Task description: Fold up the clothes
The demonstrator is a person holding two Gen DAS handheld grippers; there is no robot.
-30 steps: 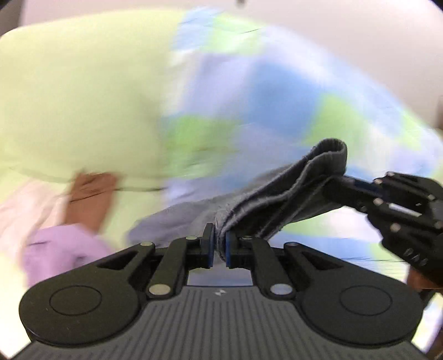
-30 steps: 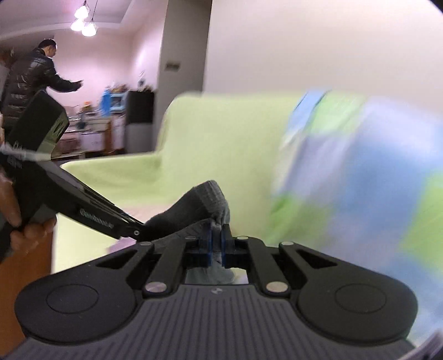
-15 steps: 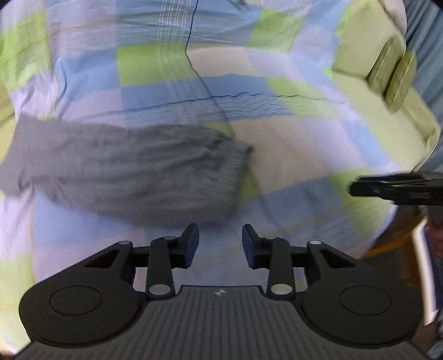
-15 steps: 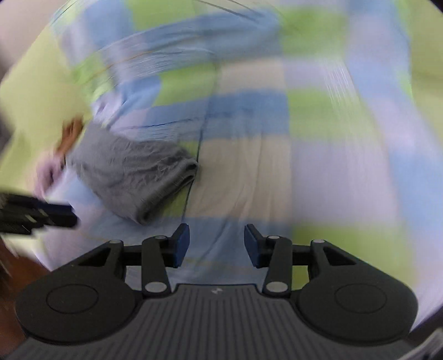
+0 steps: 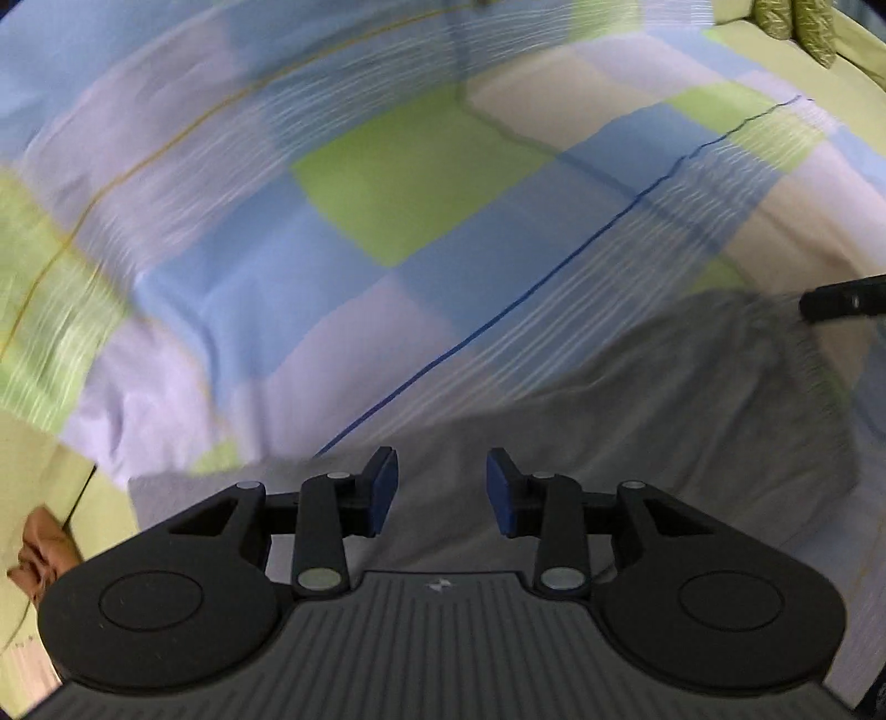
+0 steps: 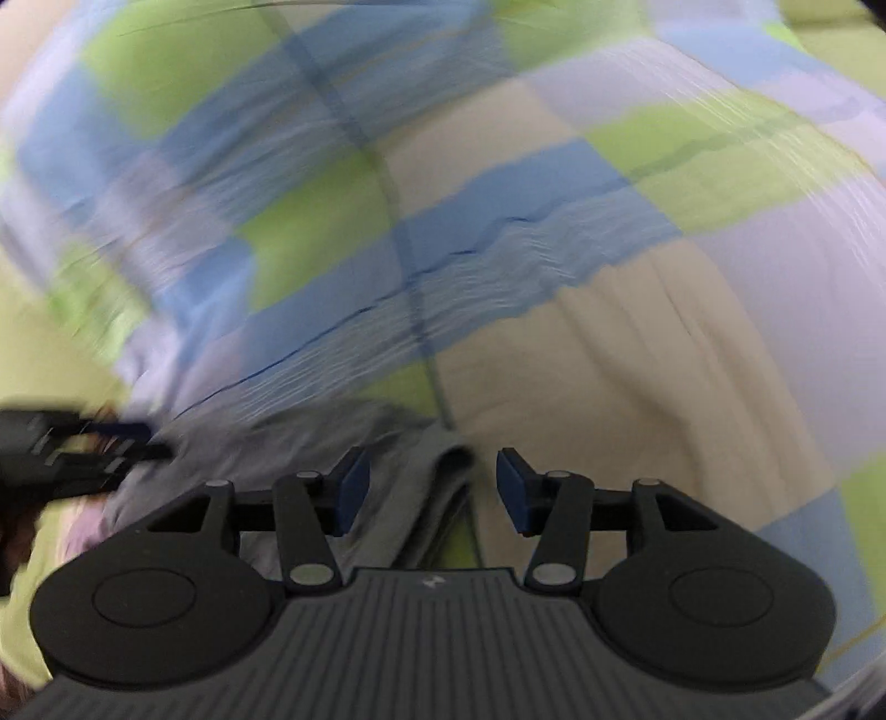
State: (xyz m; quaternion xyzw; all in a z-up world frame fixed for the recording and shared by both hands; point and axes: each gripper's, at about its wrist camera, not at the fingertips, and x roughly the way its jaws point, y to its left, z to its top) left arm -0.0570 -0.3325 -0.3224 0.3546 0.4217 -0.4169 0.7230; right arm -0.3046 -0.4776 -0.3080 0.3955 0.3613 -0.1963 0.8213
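Note:
A grey garment [image 5: 637,415] lies flat on the checkered sheet [image 5: 410,177]. My left gripper [image 5: 441,487] hovers just over the garment's near part. Its jaws are opening and the pads press on nothing; grey cloth shows beneath the gap. In the right wrist view the garment's folded edge [image 6: 398,443] runs under my right gripper [image 6: 429,487], whose jaws are also opening with no cloth pinched. The right gripper's tip [image 5: 841,299] shows at the garment's far end. The left gripper [image 6: 83,454] appears blurred at the garment's other end.
The blue, green and lilac checkered sheet [image 6: 554,183] covers the whole surface. Green patterned cushions [image 5: 797,22] sit at the far right corner. A brown item [image 5: 44,548] lies on pale green fabric [image 5: 33,471] at the left edge. The views are motion-blurred.
Both grippers were shut on the grey garment held up between them. They let go, the garment now lies on the sheet, and both have come down close over it with jaws apart.

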